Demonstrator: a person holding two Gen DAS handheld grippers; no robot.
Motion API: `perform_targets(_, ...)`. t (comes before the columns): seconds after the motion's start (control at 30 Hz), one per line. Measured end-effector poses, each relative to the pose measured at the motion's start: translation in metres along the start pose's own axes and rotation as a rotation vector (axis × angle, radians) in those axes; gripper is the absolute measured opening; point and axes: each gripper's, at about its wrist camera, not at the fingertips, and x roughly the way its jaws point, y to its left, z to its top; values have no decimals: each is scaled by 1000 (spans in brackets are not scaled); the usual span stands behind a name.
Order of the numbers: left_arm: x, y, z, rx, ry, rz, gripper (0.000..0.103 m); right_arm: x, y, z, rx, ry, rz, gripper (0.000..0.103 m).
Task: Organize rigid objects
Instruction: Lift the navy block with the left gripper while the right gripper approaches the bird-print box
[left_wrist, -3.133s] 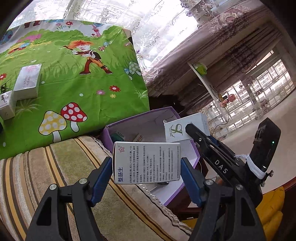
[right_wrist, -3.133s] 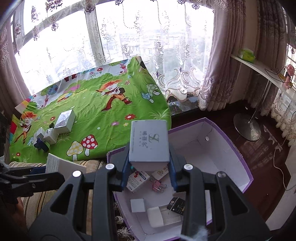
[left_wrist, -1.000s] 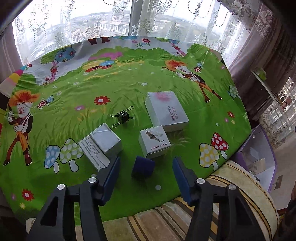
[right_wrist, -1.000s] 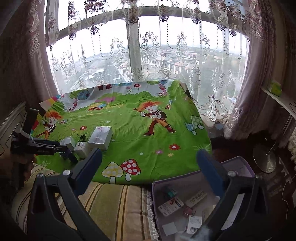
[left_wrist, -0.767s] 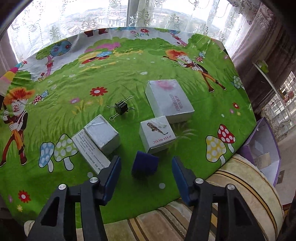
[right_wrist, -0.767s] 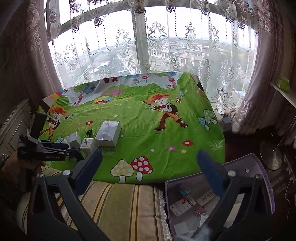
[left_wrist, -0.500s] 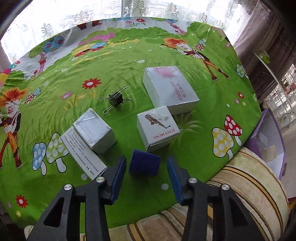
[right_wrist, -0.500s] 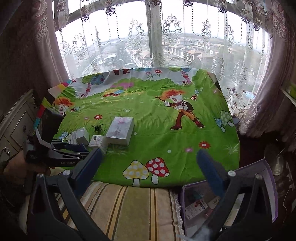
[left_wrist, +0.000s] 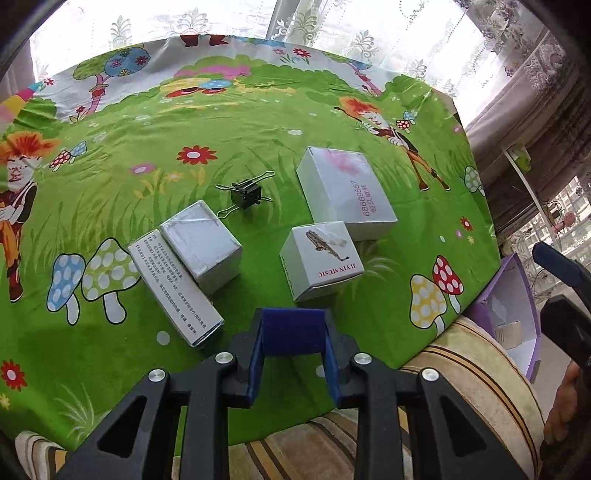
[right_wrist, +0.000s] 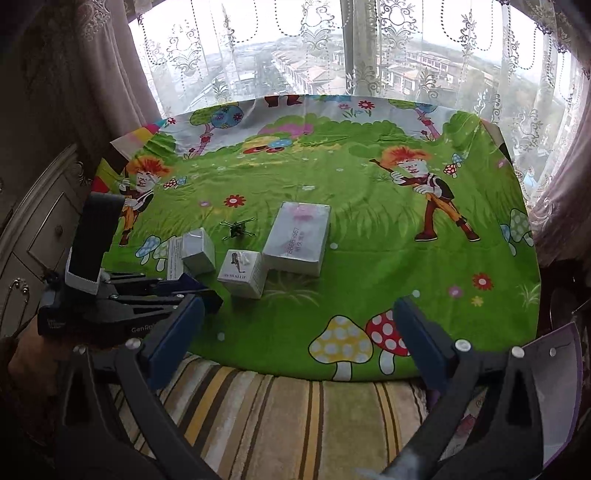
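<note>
Between the left hand-held gripper's (left_wrist: 292, 345) pads sits a dark blue block (left_wrist: 291, 330), seemingly clamped. Well right of it, the right hand-held gripper (right_wrist: 295, 332) gapes empty, farther from the boxes.

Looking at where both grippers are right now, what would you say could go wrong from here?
1. The left gripper is shut on the blue block only at its fingertips, so the block may slip when lifted.
2. The JIYIN MUSIC box and the long text-printed box lie close by; a swing could knock them.
3. The purple box sits off the cloth's right edge, near the open right gripper, so the two grippers might collide.
</note>
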Motion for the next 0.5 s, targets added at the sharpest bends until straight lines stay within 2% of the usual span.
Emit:
perform_targets(0.1,-16,8,-6,-55,-52,-13,28,13,5,1,10,34,5,103)
perform_targets(0.27,-43,24,-12,-148,-167,9,28,34,19,5,-11,78,2,101)
perform_targets(0.5,-66,39,-22,-228,-266,53,28,70,42,14,-23,148,11,93)
